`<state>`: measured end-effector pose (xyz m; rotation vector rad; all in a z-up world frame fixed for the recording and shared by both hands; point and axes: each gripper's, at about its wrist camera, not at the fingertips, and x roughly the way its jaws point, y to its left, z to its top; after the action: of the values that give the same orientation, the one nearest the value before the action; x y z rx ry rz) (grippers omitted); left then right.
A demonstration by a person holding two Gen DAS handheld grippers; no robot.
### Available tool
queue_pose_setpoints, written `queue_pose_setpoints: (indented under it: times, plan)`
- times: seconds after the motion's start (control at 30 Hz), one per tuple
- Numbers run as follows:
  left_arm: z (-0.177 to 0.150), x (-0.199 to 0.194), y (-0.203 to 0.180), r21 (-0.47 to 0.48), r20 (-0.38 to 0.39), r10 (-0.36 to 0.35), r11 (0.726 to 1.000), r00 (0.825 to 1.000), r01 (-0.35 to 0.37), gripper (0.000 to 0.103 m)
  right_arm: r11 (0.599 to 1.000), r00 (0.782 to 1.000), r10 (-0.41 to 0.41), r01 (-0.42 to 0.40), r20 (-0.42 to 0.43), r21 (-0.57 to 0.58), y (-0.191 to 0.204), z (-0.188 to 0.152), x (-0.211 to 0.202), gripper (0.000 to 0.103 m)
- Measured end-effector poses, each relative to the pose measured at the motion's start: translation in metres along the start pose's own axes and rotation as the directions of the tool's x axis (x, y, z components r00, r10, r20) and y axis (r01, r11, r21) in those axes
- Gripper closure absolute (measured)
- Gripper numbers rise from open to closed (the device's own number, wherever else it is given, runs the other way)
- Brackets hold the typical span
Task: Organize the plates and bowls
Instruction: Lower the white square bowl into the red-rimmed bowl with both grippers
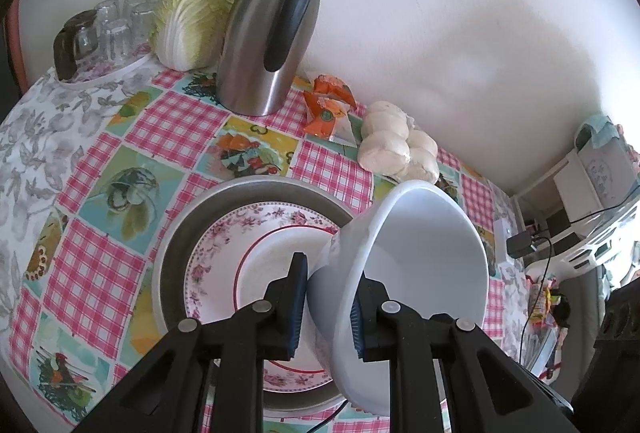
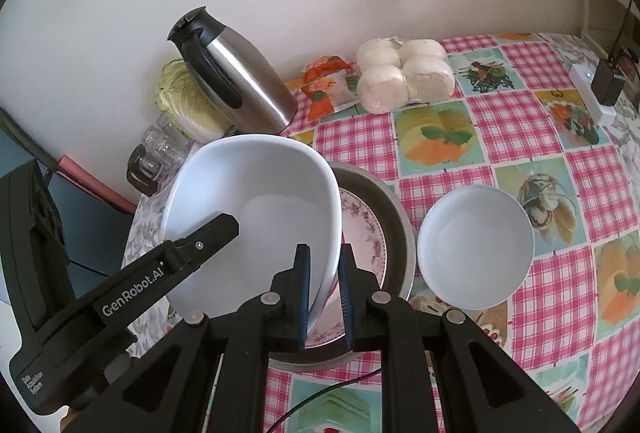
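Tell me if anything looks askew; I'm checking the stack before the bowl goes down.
The large white bowl is tilted steeply over the floral plate, gripped at its rim by both the left gripper and the right gripper. Nothing looks spilled or broken.

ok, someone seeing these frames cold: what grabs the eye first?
The big white bowl, held tilted above the stacked plates in the metal pan, with both the left gripper and the right gripper clamped on its rim. Next, the loud pink checked tablecloth, with a smaller white bowl right of the pan. At the back by the wall stands a steel thermos jug.
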<state>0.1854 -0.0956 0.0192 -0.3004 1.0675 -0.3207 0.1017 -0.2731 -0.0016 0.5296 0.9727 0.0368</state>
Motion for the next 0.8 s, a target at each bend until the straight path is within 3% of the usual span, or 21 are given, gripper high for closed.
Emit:
queue_pose_setpoints:
  times: [0.8]
  plan:
    - [0.000,0.032,0.031,-0.030,-0.094,0.053,0.998,0.994,-0.056,0.082,0.999,0.997,0.000,0.003,-0.082,0.041,0.004,-0.001,0.038,0.087]
